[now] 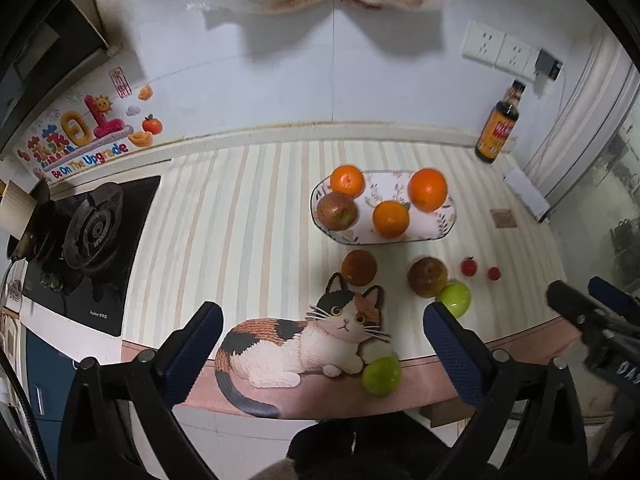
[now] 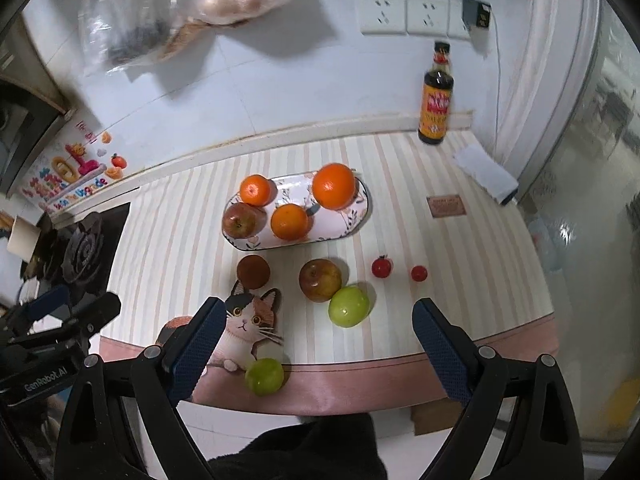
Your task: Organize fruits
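Hovering wide and empty, the left gripper (image 1: 322, 344) hangs over the cat-shaped mat (image 1: 304, 340); right of that mat, the right gripper (image 2: 316, 344), also spread and empty, frames a green apple (image 2: 349, 306), well short of the oval floral plate (image 2: 356, 216) beyond.

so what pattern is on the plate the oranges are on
White with a small floral leaf print and a dark rim; the plate shows best in the right wrist view.

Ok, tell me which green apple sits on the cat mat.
The green apple at the counter's front edge, by the cat's paw. The other green apple rests on bare stripes beside a red apple.
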`<control>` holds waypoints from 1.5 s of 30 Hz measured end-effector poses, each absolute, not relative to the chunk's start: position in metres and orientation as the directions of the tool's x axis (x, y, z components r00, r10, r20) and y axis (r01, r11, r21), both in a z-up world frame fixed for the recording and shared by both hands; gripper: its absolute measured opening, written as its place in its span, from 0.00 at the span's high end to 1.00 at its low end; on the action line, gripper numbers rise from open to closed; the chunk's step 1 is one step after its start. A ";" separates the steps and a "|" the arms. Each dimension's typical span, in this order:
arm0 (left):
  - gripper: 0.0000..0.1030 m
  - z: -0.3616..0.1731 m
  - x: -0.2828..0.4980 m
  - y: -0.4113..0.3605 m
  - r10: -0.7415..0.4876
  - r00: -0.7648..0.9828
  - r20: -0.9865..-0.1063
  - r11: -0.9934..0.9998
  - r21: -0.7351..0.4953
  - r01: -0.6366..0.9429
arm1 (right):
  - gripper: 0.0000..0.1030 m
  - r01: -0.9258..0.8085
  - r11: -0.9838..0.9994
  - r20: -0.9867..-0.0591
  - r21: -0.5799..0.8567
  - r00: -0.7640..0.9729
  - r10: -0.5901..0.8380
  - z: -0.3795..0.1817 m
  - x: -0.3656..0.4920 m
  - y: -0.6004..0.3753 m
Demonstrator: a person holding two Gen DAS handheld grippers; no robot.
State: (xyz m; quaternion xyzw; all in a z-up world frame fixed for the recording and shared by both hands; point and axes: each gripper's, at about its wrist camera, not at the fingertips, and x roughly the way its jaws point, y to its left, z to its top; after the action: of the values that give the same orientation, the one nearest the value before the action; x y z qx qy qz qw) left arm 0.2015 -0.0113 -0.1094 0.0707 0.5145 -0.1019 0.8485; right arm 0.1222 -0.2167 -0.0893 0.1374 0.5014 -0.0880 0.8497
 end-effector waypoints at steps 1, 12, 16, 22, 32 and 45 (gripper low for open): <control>0.00 -0.115 0.205 -0.012 -0.091 0.443 -0.892 0.970 0.021 0.241 | 0.06 0.294 0.942 -0.883 0.160 0.469 0.003 -0.098 0.127 -0.223; 0.00 -0.219 0.269 -0.038 0.029 0.249 -0.968 0.972 0.086 0.220 | 0.06 0.313 0.905 -0.943 0.288 0.259 0.211 -0.243 0.207 -0.271; 0.00 -0.251 0.299 -0.048 0.040 0.175 -0.984 0.975 0.076 0.209 | 0.10 0.272 0.911 -0.946 0.309 0.189 0.265 -0.284 0.240 -0.266; 0.00 -0.294 0.336 -0.063 -0.033 0.040 -0.999 0.980 -0.024 0.197 | 0.11 0.187 0.938 -0.955 0.293 0.110 0.276 -0.318 0.272 -0.253; 0.44 -0.332 0.351 -0.084 -0.135 -0.049 -0.990 0.969 -0.142 0.204 | 0.25 0.146 0.941 -0.952 0.306 0.050 0.302 -0.344 0.287 -0.244; 0.48 -0.327 0.312 -0.075 -0.054 -0.044 -0.998 0.966 -0.064 0.251 | 0.32 0.101 0.956 -0.961 0.276 0.035 0.274 -0.351 0.288 -0.232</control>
State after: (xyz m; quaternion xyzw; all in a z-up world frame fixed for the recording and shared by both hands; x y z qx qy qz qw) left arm 0.3117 -0.0748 -0.3273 0.0691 0.7140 -0.1111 0.6878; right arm 0.2885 -0.2321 -0.3513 0.1355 0.6919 0.0614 0.7065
